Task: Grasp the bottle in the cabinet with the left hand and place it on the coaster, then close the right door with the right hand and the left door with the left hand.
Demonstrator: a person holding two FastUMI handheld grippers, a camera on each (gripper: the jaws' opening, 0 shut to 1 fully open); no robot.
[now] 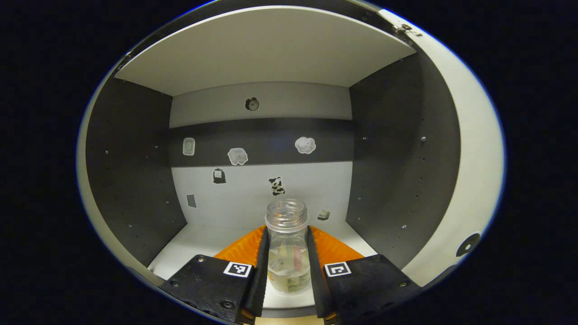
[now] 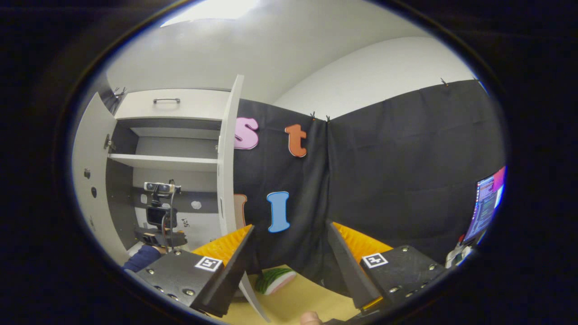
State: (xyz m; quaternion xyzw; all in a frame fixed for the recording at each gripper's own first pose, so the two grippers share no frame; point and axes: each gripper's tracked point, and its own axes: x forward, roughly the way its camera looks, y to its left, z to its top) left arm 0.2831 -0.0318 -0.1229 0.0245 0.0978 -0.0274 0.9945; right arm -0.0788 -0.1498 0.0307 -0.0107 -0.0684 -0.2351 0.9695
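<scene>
1. Left gripper view: the left gripper (image 1: 288,266) reaches into an open cabinet (image 1: 135,180). A clear, capless bottle (image 1: 287,253) stands low in the centre of the frame, on the cabinet floor (image 1: 198,239), between the two fingers. Both fingers lie flat along its sides, so the jaws appear to be pinching it.
2. Stickers dot the back wall above the bottle. Dark side walls stand well apart at the left and right of the frame, with a shelf (image 1: 262,49) high above.
3. Right gripper view: the right gripper (image 2: 289,266) hangs outside the cabinet, jaws spread wide with nothing between them. At the left of the frame both doors stand open: the left door (image 2: 88,180) at the far left, the right door (image 2: 228,162) edge-on near centre. Between them a handheld gripper (image 2: 158,216) reaches into the cabinet.
4. A round, green-rimmed object that may be the coaster (image 2: 275,280) lies on the tan table (image 2: 298,302), low in the centre of the frame.
5. Judged step: the grasp is made and placing comes next. The bottle should be lifted slightly and drawn straight back over the front edge, staying upright, since liquid seems to sit inside.
6. The doors remain to be closed.
</scene>
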